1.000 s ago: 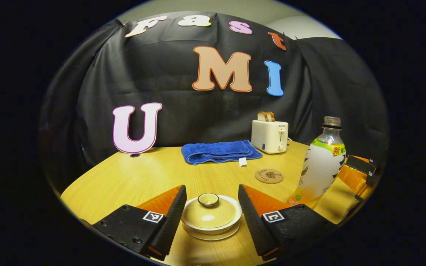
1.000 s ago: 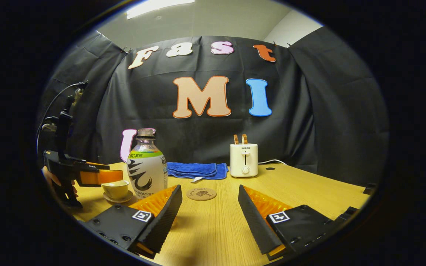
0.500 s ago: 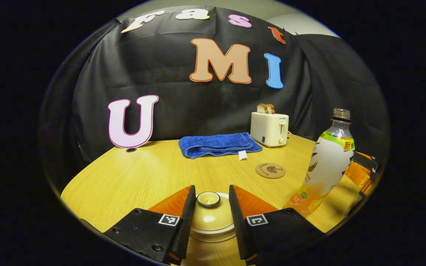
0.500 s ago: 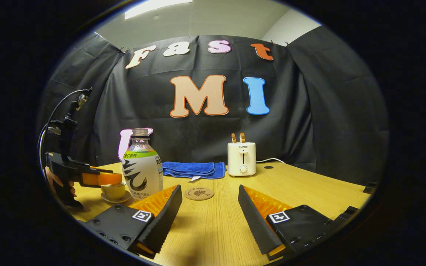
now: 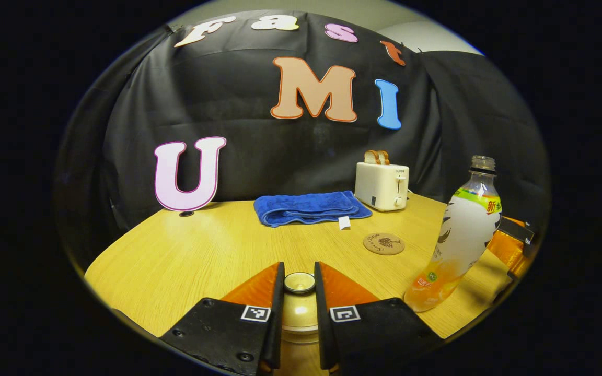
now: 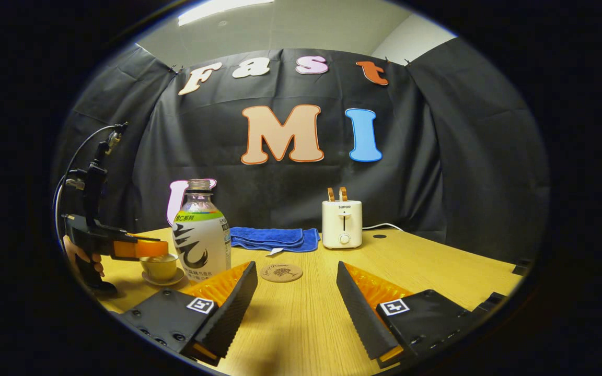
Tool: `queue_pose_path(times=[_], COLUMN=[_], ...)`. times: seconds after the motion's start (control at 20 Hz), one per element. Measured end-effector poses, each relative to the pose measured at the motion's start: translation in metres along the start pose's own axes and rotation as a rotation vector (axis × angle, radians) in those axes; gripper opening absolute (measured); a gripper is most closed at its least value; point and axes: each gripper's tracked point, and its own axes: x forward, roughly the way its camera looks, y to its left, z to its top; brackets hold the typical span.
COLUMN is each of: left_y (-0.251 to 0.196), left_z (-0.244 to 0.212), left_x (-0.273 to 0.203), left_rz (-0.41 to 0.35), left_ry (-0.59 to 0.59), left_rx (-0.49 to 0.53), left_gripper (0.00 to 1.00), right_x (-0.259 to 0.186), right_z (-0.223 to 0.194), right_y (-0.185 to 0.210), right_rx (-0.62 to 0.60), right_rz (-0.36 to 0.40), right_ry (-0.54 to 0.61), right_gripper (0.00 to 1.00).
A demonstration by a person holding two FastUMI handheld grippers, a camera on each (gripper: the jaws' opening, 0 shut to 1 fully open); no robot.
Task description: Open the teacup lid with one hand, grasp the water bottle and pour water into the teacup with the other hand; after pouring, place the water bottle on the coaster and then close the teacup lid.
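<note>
Since earlier, left gripper (image 5: 299, 292) jaws closed in — now clamped on lid knob (image 5: 299, 282); right gripper (image 6: 297, 297) jaws apart.

Both views are dim toward their edges and brightest over the wooden tabletop (image 6: 437, 271), which glows warm yellow. In the right gripper view a ceiling light (image 6: 217, 6) shows as a blown-out white strip at the top. The teacup lid (image 5: 297, 308) carries a small bright glare spot in the left gripper view. Soft shadows fall on the tabletop beside the water bottle (image 5: 460, 240). Fisheye distortion bows the tabletop's far edge and the wall, most strongly near the rim. Focus is sharp at centre, softer near the rim.
</note>
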Motion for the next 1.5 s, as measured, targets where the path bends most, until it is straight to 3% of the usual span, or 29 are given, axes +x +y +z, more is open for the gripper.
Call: queue_pose_path(times=[0.45, 0.55, 0.6, 0.8, 0.9, 1.45, 1.5], left_y=[0.015, 0.024, 0.03, 0.052, 0.063, 0.091, 0.094], left_z=[0.025, 0.032, 0.034, 0.039, 0.038, 0.033, 0.032], left_x=[-0.016, -0.024, -0.029, -0.044, -0.052, -0.072, -0.074], left_rz=[0.037, 0.057, 0.071, 0.12, 0.144, 0.195, 0.199], left_ry=[-0.081, -0.102, -0.109, -0.123, -0.13, -0.138, -0.138], left_rx=[0.005, 0.007, 0.008, 0.007, 0.002, -0.024, -0.027], left_gripper=[0.27, 0.27, 0.26, 0.27, 0.26, 0.27, 0.26], right_x=[0.0, 0.001, 0.0, -0.005, -0.007, 0.004, 0.006], right_z=[-0.006, -0.01, -0.013, -0.014, -0.016, -0.028, -0.03], right_y=[0.01, 0.016, 0.019, 0.033, 0.042, 0.096, 0.099], right_rx=[0.031, 0.045, 0.05, 0.063, 0.044, -0.033, -0.035], right_rz=[0.049, 0.085, 0.102, 0.176, 0.203, 0.298, 0.304], right_ry=[0.045, 0.07, 0.081, 0.095, 0.103, 0.162, 0.166], right_gripper=[0.93, 0.93, 0.98, 0.93, 0.96, 0.94, 0.99])
